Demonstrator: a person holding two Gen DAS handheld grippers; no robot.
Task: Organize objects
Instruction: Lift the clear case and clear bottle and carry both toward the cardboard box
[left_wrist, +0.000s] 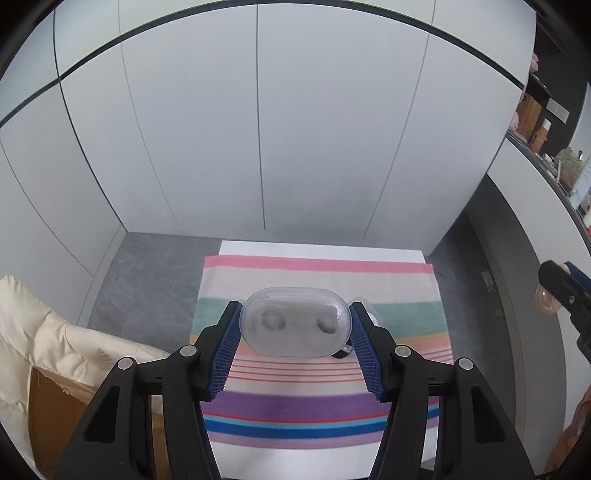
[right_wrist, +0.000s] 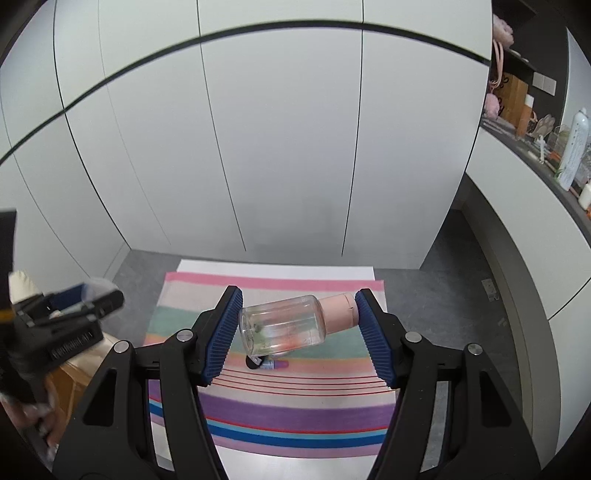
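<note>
My left gripper (left_wrist: 295, 323) is shut on a frosted oval plastic case (left_wrist: 294, 322) and holds it above the striped cloth (left_wrist: 317, 402). My right gripper (right_wrist: 298, 320) is shut on a clear bottle with a pink cap (right_wrist: 288, 324), held sideways above the cloth (right_wrist: 280, 410), base at the left pad, cap at the right pad. A small purple tube with a black cap (right_wrist: 267, 364) lies on the cloth under the bottle. In the left wrist view something small and white (left_wrist: 371, 314) lies behind the case, mostly hidden. The right gripper shows at the far right (left_wrist: 565, 295).
The cloth lies on a white table (right_wrist: 277, 266) over a grey floor (left_wrist: 147, 284), with white cabinet doors (left_wrist: 258, 129) behind. A cream quilted fabric over a brown box (left_wrist: 44, 354) is at the left. A cluttered counter (right_wrist: 546, 147) runs along the right.
</note>
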